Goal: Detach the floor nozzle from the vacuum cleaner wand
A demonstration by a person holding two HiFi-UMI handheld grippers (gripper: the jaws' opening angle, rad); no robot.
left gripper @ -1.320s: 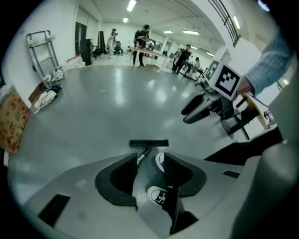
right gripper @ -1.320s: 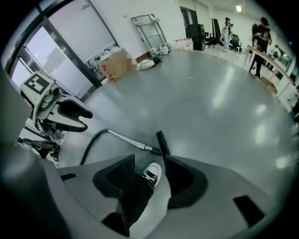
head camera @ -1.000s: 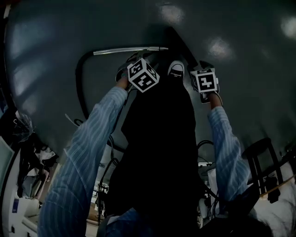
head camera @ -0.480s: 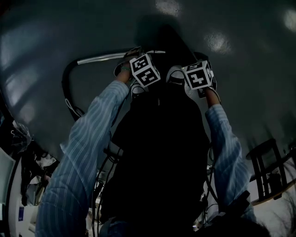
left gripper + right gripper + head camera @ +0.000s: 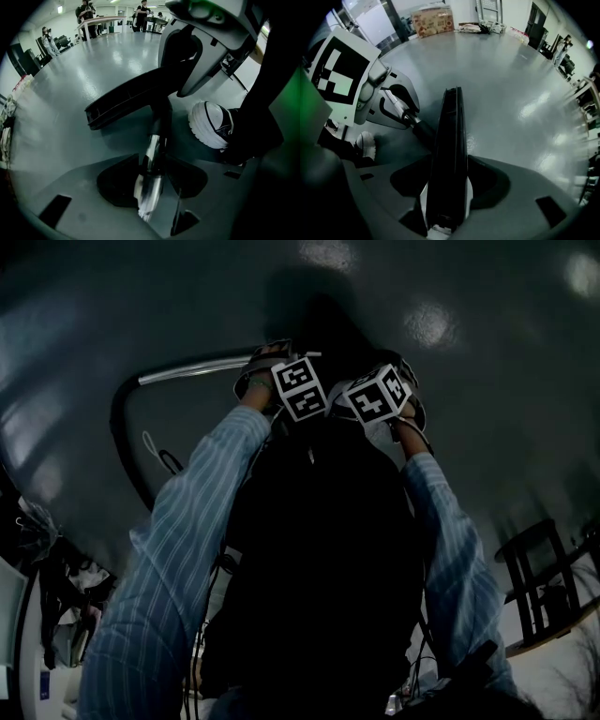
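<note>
Nothing detached yet: my right fingers [image 5: 424, 204] clamp the nozzle [image 5: 450, 154], still on the wand [image 5: 151, 178] that my left fingers [image 5: 176, 204] straddle, unclenched.

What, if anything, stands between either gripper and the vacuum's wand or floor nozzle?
Nothing visible does: the metal wand lies between the jaws of the left gripper, and the black floor nozzle between those of the right gripper.

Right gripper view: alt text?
A long black floor nozzle runs up the middle, sitting between the jaws of the right hand-held gripper. At left, the left hand-held gripper straddles the wand above a shiny grey floor.
</note>
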